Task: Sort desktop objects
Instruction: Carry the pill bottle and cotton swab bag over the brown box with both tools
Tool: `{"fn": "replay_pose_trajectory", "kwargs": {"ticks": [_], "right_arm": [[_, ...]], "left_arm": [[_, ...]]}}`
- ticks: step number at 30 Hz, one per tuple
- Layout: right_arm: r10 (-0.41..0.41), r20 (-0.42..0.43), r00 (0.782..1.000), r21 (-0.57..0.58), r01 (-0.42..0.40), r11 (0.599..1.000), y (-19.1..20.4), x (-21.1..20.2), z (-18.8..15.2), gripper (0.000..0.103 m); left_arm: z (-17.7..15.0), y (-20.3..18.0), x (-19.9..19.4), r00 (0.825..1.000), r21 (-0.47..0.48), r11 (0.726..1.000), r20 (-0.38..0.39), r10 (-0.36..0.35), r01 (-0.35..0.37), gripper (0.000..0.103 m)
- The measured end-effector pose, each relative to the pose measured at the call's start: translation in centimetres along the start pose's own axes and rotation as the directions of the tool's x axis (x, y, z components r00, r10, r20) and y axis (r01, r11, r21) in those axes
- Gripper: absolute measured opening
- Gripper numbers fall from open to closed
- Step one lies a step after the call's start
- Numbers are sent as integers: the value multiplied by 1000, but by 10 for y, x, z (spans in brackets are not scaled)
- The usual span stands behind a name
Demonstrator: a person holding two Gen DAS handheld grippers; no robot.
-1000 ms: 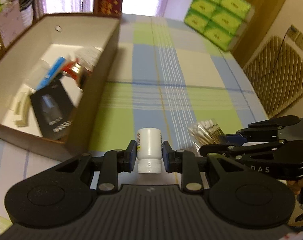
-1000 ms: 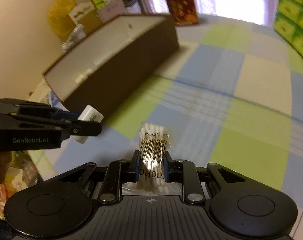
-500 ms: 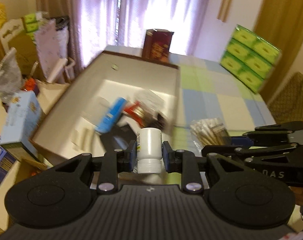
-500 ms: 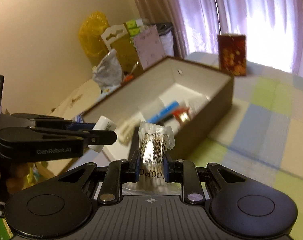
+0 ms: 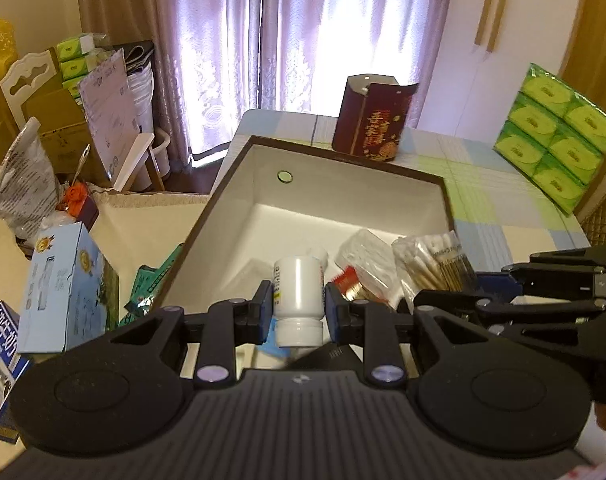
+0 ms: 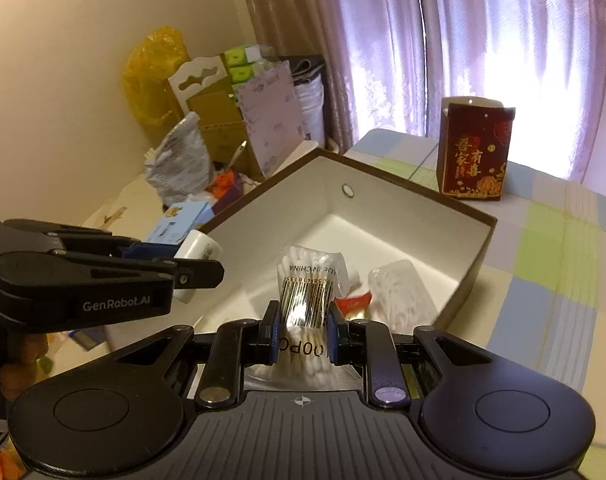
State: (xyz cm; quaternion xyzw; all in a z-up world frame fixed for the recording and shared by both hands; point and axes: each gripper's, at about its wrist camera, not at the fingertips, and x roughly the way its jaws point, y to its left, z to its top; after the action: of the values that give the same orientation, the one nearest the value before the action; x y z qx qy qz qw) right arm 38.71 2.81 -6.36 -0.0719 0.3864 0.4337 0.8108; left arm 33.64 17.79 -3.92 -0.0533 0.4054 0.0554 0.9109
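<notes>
My left gripper (image 5: 299,310) is shut on a white pill bottle (image 5: 299,288), held cap toward the camera above the near end of the brown box (image 5: 263,184) with a white inside. My right gripper (image 6: 301,330) is shut on a clear bag of cotton swabs (image 6: 309,280) with a barcode label, also hanging over the box (image 6: 383,216). In the right wrist view the left gripper (image 6: 199,270) and the bottle (image 6: 199,248) sit at the left. In the left wrist view the swab bag (image 5: 435,264) and the right gripper (image 5: 463,292) are at the right.
Inside the box lie a clear plastic pack (image 6: 403,292) and a red packet (image 6: 353,302). A dark red carton (image 5: 373,118) stands on the checked tablecloth (image 6: 551,248) behind the box. Green tissue packs (image 5: 559,136) lean at the far right. Boxes and bags (image 5: 67,292) clutter the left.
Both grippers have carried their loads from the tablecloth leftward and up, and they now hang over the open box. Both grips are unchanged.
</notes>
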Motion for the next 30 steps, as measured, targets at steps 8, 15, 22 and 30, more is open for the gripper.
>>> {"fn": "replay_pose_trajectory", "kwargs": {"ticks": [8, 15, 22, 30], "right_arm": [[-41, -50, 998, 47, 43, 998, -32, 47, 27, 19], [-92, -89, 992, 23, 94, 995, -42, 92, 53, 19], [-117, -125, 985, -1, 117, 993, -51, 127, 65, 19], [-129, -155, 979, 19, 134, 991, -66, 143, 64, 19]], "left_arm": [[28, 12, 61, 999, 27, 1000, -40, -7, 8, 22], [54, 23, 103, 998, 28, 1000, -63, -8, 10, 22], [67, 27, 146, 996, 54, 999, -91, 12, -7, 22], [73, 24, 174, 993, 72, 997, -115, -8, 17, 22]]}}
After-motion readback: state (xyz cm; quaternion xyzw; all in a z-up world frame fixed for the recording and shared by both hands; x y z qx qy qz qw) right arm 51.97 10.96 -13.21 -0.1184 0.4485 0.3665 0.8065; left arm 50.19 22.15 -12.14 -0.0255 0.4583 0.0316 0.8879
